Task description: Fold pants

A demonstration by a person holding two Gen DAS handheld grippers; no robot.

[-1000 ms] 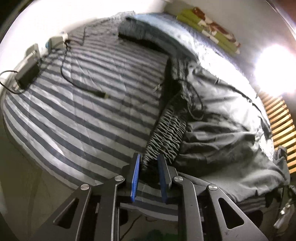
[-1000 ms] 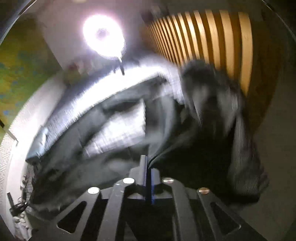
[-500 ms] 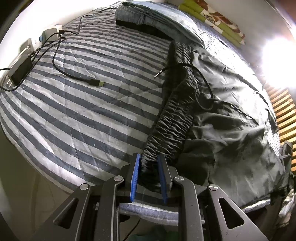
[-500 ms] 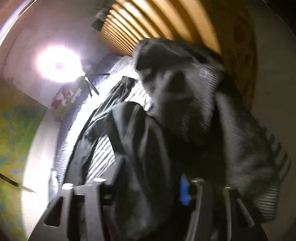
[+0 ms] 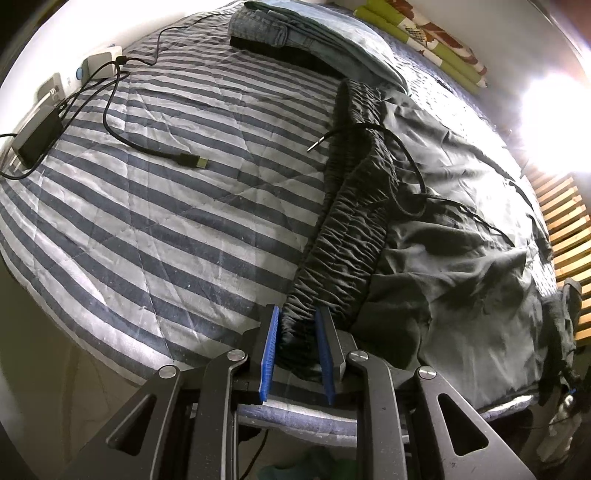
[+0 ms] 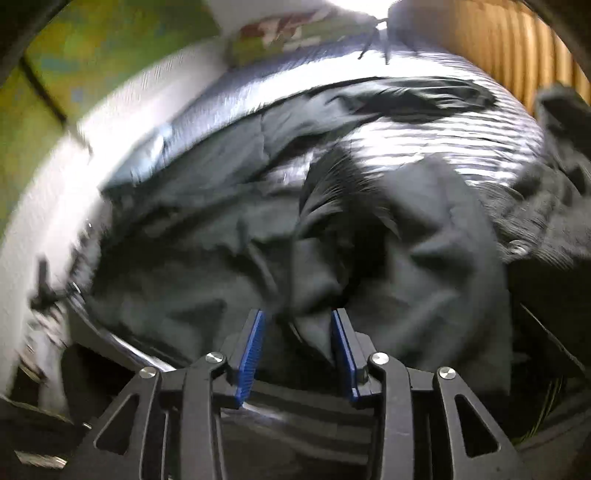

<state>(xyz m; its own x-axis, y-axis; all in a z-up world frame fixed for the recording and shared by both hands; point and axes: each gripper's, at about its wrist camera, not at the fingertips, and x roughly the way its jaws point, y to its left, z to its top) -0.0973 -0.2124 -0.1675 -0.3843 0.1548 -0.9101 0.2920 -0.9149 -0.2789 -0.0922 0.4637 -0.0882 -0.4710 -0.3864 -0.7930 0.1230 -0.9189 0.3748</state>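
The left gripper (image 5: 297, 350) was clamped on the near end of the waistband (image 5: 351, 229) of the pants (image 5: 461, 258), which ran away toward one o'clock across the bed (image 5: 166, 206). The right gripper (image 6: 297, 347), jaws just widened, stood apart around a loose fold of the pants without pressing it. The legs lay beyond, toward twelve o'clock, so the right one seemed nearer them.

Bed (image 5: 155, 236) under grey-and-white striped quilt. Directly on it: black pants (image 5: 443, 266), gathered waistband running from left gripper (image 5: 297, 350) straight ahead, legs spread to its right. Black cable (image 5: 147, 147) with plug ahead-left of gripper. Folded blue-grey cloth (image 5: 295, 33) far ahead. Black adapter (image 5: 35, 138) at far-left edge.
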